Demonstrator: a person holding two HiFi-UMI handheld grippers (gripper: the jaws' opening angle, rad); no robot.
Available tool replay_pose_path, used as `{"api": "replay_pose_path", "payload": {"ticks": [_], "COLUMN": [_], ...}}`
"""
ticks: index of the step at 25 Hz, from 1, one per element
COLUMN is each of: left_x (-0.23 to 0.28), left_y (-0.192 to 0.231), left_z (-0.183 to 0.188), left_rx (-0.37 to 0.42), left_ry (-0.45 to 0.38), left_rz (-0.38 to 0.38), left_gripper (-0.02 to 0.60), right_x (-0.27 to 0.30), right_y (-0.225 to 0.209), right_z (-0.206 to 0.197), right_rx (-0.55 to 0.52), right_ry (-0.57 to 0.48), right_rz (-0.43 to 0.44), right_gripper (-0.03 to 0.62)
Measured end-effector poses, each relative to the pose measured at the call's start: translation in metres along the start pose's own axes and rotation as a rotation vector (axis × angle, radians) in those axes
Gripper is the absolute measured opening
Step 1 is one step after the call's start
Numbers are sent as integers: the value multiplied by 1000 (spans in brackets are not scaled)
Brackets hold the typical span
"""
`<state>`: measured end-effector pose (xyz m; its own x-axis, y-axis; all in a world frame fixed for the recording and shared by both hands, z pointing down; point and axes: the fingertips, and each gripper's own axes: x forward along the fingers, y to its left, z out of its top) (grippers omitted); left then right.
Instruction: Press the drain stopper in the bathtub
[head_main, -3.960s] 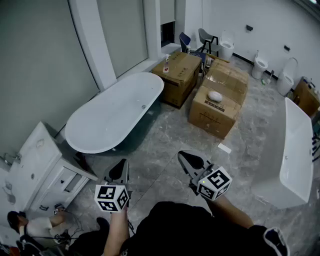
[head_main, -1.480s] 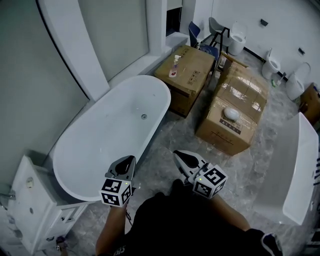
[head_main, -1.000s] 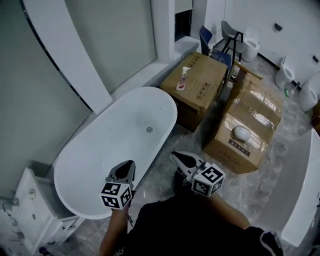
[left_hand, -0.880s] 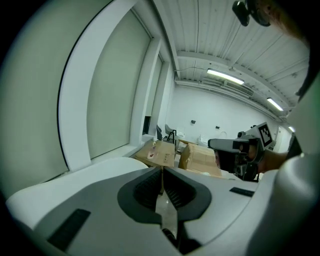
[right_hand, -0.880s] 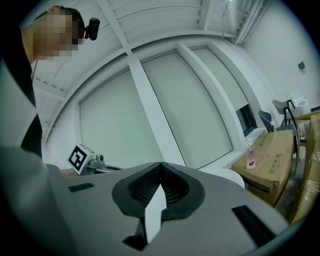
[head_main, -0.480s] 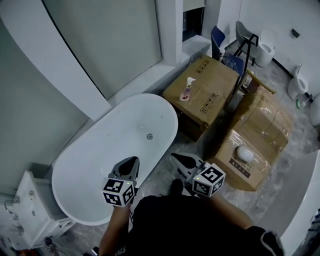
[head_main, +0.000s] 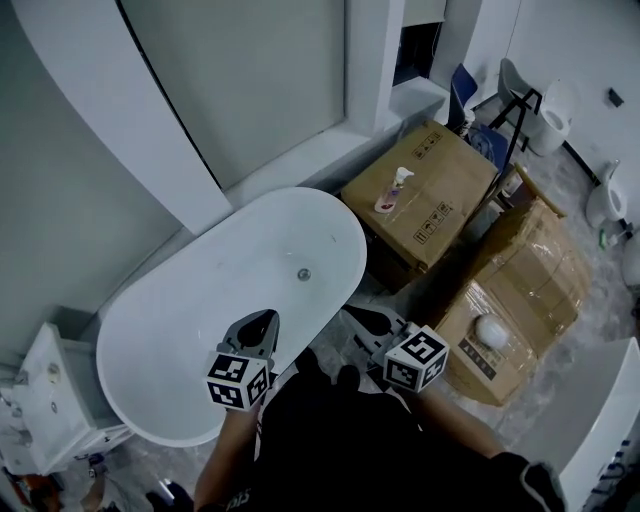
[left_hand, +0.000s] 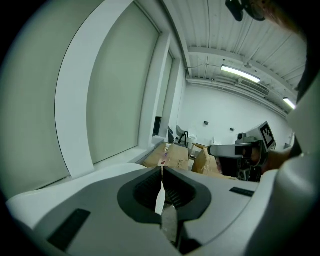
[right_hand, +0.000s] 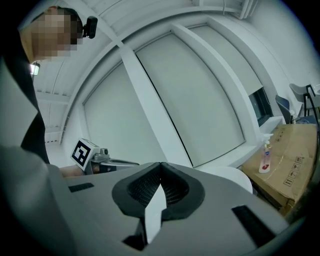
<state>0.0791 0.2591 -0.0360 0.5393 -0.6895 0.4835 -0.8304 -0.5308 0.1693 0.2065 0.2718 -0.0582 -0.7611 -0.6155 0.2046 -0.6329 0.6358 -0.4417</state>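
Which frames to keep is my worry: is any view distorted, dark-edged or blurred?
Head view: sharp, white oval bathtub evenly lit, straight lines bowed. Left gripper view and right gripper view: heavy fisheye, black corners; bright ceiling strip light glares in the left.

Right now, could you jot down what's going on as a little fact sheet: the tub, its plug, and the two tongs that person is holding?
tub: white oval bathtub, nothing lying in it
plug: small round drain stopper on the tub floor, nothing touching it
left hand: left tongs, shut and empty, over the tub's near edge in the head view
right hand: right tongs, shut and empty, over the floor beside the tub
nearby: spray bottle on a cardboard box
progress: stopper not yet pressed
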Motion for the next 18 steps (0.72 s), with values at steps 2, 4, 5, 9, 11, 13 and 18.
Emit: {"api": "replay_pose_path", "payload": {"ticks": [2, 4, 5, 9, 11, 13, 18], "left_x": [7, 13, 15, 22, 25, 26, 23], "left_y": [17, 33, 41, 79, 98, 118, 158], "left_z": [1, 7, 10, 20, 21, 20, 14], "left_rx": [-20, -27, -26, -42, -47, -61, -83], "left_ry": [4, -1, -7, -29, -31, -35, -33], "left_rz": [5, 8, 11, 16, 14, 18, 11], "left_gripper": [25, 26, 26, 26, 26, 26, 26], "right_x": [15, 29, 37, 76, 98, 119, 165], "right_y": [-2, -6, -8, -15, -14, -11, -5], "right_z": [7, 14, 16, 21, 24, 24, 25], "right_rx": [-7, -10, -14, -29, -37, -49, -64], "right_ry": [7, 14, 20, 58, 76, 101, 138], "right_rz": [6, 7, 6, -1, 7, 15, 13], "right_gripper": [14, 14, 14, 14, 14, 14, 14]}}
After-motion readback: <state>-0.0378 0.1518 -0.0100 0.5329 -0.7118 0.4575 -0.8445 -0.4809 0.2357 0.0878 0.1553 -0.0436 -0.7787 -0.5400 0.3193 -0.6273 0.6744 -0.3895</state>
